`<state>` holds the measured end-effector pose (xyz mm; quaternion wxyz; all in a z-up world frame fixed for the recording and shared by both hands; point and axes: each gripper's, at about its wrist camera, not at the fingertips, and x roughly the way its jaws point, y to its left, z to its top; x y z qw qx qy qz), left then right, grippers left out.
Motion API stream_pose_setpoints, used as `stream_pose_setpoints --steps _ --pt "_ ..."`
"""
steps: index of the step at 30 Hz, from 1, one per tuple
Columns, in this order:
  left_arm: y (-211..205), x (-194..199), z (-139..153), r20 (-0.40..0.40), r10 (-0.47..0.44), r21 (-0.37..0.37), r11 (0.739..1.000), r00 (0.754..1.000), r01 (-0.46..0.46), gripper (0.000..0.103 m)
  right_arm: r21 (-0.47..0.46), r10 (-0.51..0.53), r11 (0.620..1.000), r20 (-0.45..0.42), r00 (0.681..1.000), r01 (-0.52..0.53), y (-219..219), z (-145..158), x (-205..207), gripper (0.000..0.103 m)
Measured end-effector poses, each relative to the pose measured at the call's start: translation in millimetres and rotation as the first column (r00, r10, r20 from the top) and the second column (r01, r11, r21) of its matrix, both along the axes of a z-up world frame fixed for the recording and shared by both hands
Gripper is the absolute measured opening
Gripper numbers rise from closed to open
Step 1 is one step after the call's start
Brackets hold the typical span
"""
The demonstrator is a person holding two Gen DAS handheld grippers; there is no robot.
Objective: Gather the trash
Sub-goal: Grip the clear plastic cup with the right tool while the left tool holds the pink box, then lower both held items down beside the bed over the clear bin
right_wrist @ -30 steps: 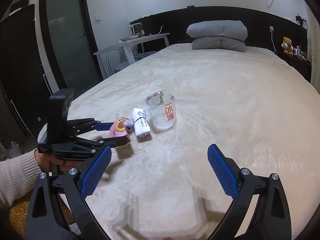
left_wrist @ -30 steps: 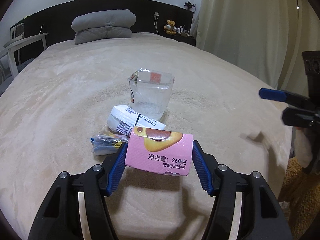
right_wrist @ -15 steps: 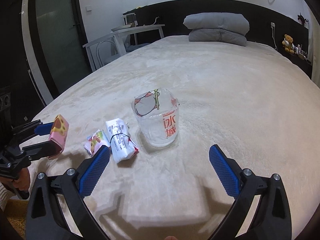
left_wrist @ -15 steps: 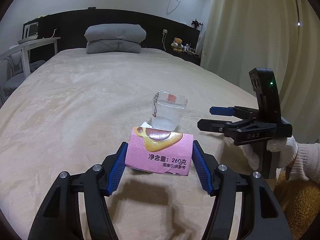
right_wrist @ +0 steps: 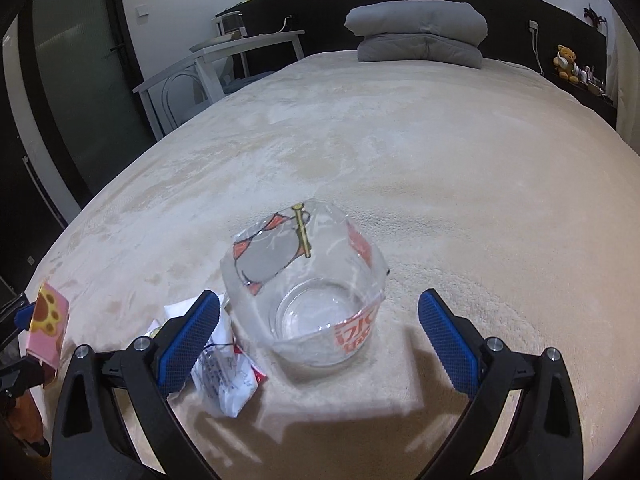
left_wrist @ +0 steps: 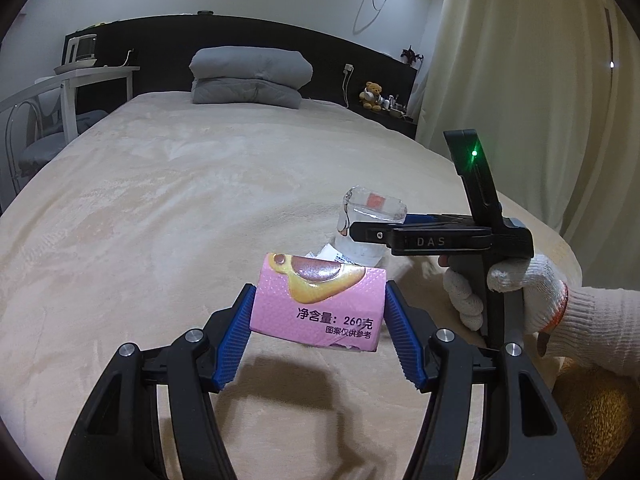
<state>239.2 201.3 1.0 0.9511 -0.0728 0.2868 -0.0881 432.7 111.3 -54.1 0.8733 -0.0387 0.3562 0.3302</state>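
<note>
My left gripper (left_wrist: 318,320) is shut on a pink snack box (left_wrist: 316,304) and holds it above the bed; the box also shows at the left edge of the right wrist view (right_wrist: 46,322). My right gripper (right_wrist: 318,332) is open, its fingers on either side of a clear crumpled plastic cup (right_wrist: 308,284) that stands on the bed, not touching it. In the left wrist view the cup (left_wrist: 370,224) is partly hidden behind the right gripper (left_wrist: 384,232). A white wrapped packet (right_wrist: 226,374) lies left of the cup.
The beige bed (right_wrist: 400,140) has folded grey bedding (right_wrist: 416,36) at its head. A white desk and chair (right_wrist: 224,64) stand left of it and a curtain (left_wrist: 540,80) hangs on the right. A teddy bear (left_wrist: 372,94) sits on the headboard shelf.
My right gripper has moved forward and down until its open fingers flank the cup. My left gripper has lifted and swung left with the pink box in it.
</note>
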Motion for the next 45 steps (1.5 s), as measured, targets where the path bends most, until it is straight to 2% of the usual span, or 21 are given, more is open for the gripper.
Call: stream_pose_setpoints --steps 3,6,17,26,31,38,42,45 --pt "0 2 -1 -0.004 -0.003 0.001 1.000 1.000 0.003 0.062 0.012 0.018 1.000 -0.012 1.000 -0.018 4 -1 3 0.095" --pt "-2 4 -2 -0.009 -0.007 0.008 1.000 1.000 0.007 0.062 -0.007 0.016 1.000 -0.017 1.000 -0.016 5 -3 4 0.071" --pt "-7 1 3 0.007 0.023 0.009 1.000 1.000 -0.023 0.062 0.055 0.019 0.998 0.019 1.000 -0.020 -31 20 -26 0.071" --pt "-31 -18 15 0.036 0.028 0.008 1.000 0.999 -0.028 0.062 0.078 -0.006 0.997 0.090 0.996 -0.002 -77 44 -79 0.071" --pt "-49 -31 26 0.071 0.023 0.001 1.000 0.997 -0.023 0.062 0.127 -0.017 0.992 0.092 0.996 0.006 -109 55 -115 0.071" --pt "-77 -61 33 0.095 0.017 -0.004 1.000 0.995 -0.017 0.062 0.152 -0.037 0.988 0.129 0.991 0.017 -150 61 -178 0.071" --pt "-90 -90 38 0.122 0.037 -0.035 0.999 0.992 -0.033 0.062 0.162 -0.049 0.986 0.130 0.990 0.028 -176 59 -208 0.071" --pt "-102 -116 41 0.148 0.053 -0.030 0.998 0.988 -0.049 0.062 0.181 -0.069 0.982 0.120 0.990 0.047 -196 56 -229 0.071"
